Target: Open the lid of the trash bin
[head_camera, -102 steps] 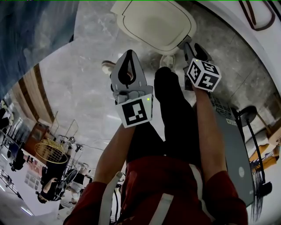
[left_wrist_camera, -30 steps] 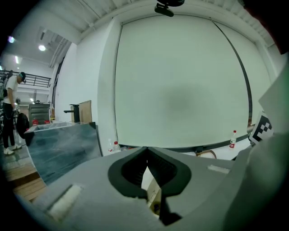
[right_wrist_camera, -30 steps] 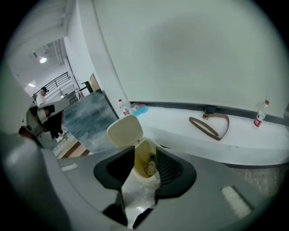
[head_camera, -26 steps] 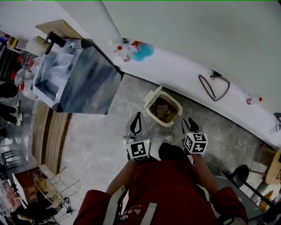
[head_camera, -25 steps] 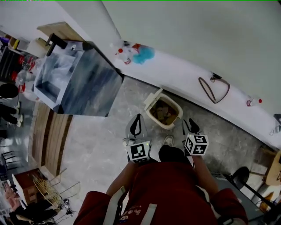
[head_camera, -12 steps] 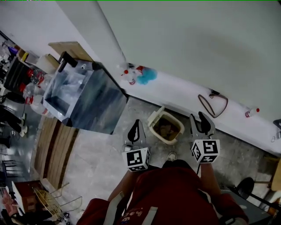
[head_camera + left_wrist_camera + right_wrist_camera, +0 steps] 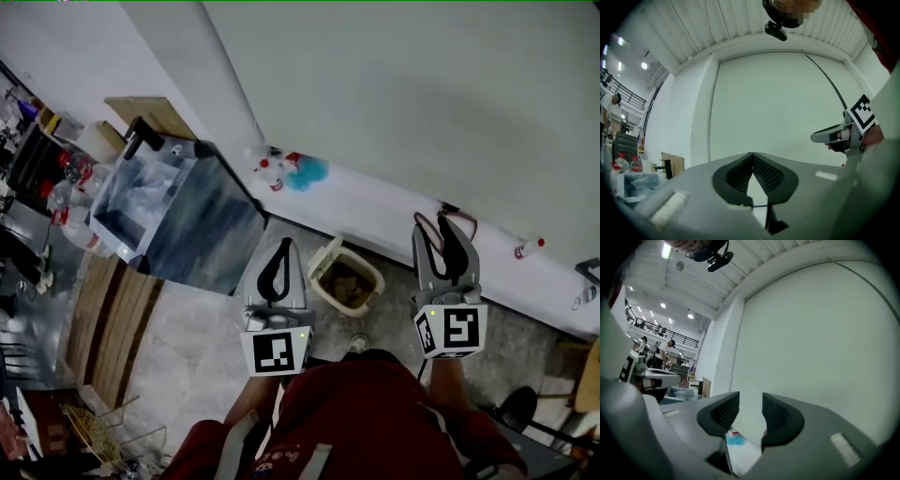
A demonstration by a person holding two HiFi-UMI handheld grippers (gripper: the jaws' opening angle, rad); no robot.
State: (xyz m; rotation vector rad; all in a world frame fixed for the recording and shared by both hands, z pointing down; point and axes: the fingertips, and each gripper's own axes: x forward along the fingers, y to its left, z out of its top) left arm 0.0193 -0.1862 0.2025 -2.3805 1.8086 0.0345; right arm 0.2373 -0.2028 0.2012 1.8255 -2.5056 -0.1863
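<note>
Red fabric of the person's top (image 7: 366, 412) fills the near edge of the head view. Below lies a grey stone floor (image 7: 187, 328), with a metal cabinet (image 7: 187, 225) off to the left. Beyond it a white ledge (image 7: 375, 206) carrying a blue object (image 7: 309, 172) runs along the wall.

Both tools are held about level, pointing at the wall. The left hand-held gripper (image 7: 284, 244) has its jaws pressed together at the tips, holding nothing. The right hand-held gripper (image 7: 445, 225) has its jaws spread apart, also holding nothing.

On the floor between them stands the cream trash bin (image 7: 330, 298). Its lid (image 7: 324, 255) is tipped up at the left and brownish rubbish shows inside.
</note>
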